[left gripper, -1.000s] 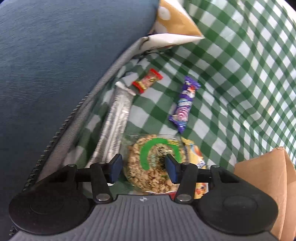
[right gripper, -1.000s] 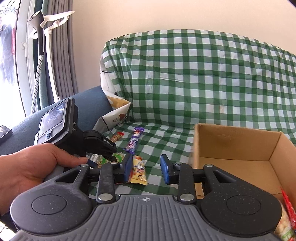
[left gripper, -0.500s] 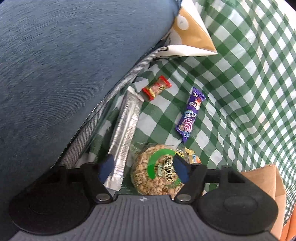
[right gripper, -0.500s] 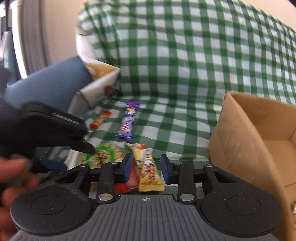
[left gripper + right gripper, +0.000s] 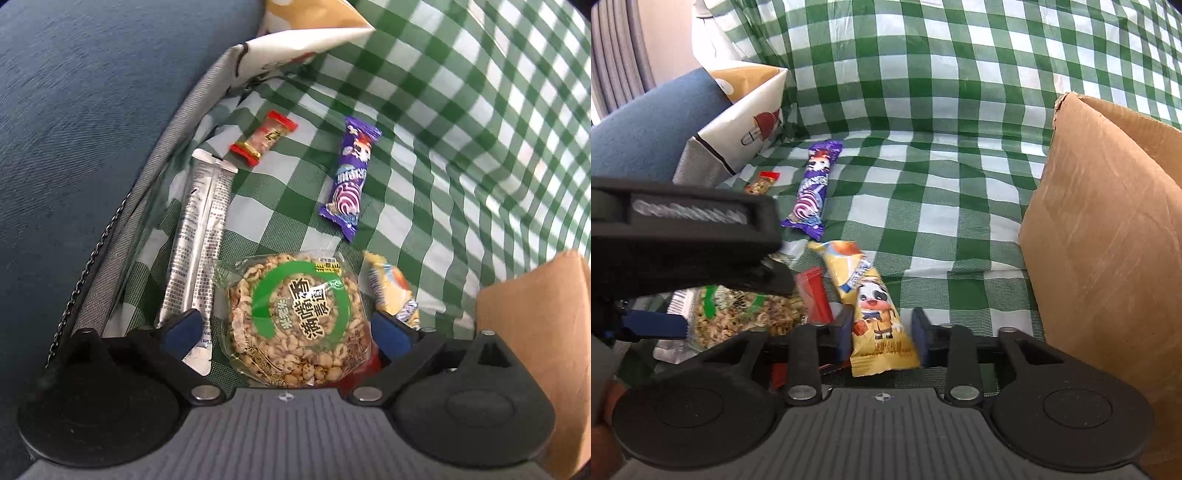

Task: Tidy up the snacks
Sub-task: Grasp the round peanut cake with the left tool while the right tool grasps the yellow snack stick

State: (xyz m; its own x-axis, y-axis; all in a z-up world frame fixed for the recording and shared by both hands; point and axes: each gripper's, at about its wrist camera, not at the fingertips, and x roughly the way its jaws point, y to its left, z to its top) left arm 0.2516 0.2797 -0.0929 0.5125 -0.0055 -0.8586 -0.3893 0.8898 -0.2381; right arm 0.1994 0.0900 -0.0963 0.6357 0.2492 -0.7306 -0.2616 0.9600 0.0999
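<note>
Both spread: left gripper [image 5: 286, 330] straddles the puffed-rice cake [image 5: 295, 317], right gripper [image 5: 882, 334] the yellow bar [image 5: 875, 314]; crinkly wrappers may slip as the fingers close.

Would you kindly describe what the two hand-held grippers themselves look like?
Both match. The left hand-held gripper and right hand-held gripper each have a grey ribbed body bearing a small crosshair mark, two round black discs at the sides, black linkage arms with silver pivot screws, and blue finger pads. No cables or sleeves show.
</note>
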